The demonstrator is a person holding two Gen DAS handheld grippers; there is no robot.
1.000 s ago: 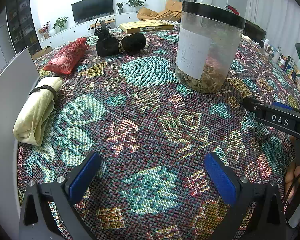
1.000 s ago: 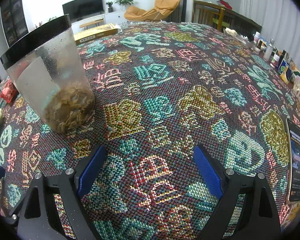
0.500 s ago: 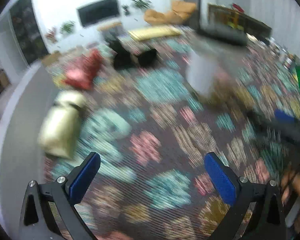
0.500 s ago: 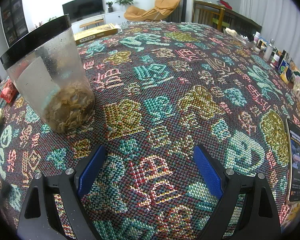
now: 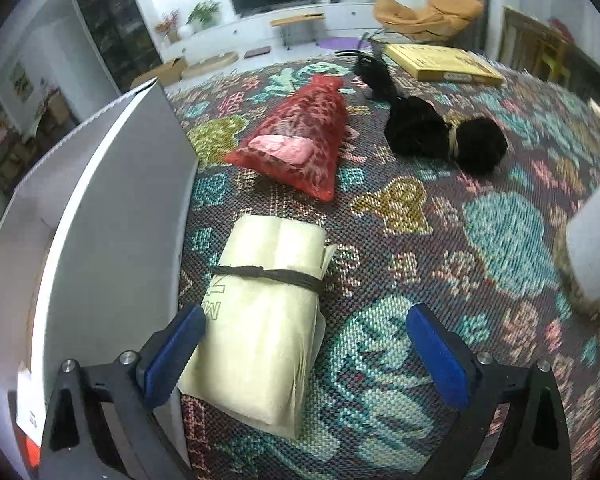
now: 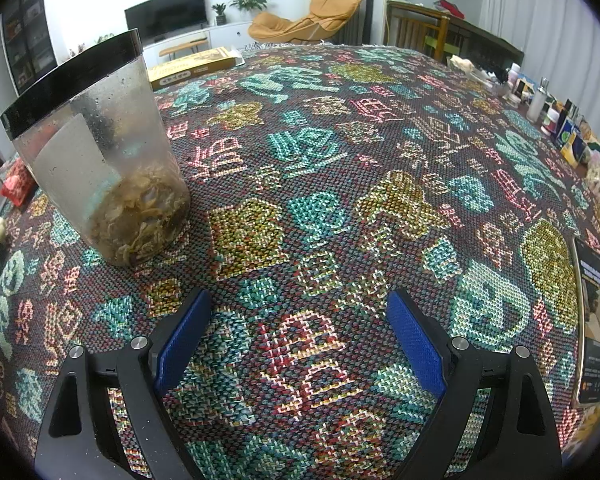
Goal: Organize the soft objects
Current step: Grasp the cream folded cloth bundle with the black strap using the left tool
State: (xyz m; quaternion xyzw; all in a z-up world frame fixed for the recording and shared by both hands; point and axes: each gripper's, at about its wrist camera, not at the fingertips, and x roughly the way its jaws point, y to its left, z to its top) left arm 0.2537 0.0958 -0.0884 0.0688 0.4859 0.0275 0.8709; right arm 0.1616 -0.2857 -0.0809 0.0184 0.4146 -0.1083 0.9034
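In the left wrist view a pale yellow rolled cloth bundle tied with a black band lies on the patterned tablecloth, its near end between the blue pads of my open left gripper, which do not press on it. Beyond it lie a red mesh bag and a black fabric bundle. A white box wall stands just left of the yellow bundle. My right gripper hangs open over bare tablecloth, nothing between its pads. The red bag shows at the right wrist view's left edge.
A clear jar with a black lid, holding dried bits, stands on the table left of my right gripper. A flat yellow box lies at the far edge. Small bottles and a dark booklet line the right side.
My left gripper has swung left and closer to the yellow bundle, which now lies between its open pads; the jar has slid to the right edge. The right gripper has not moved.
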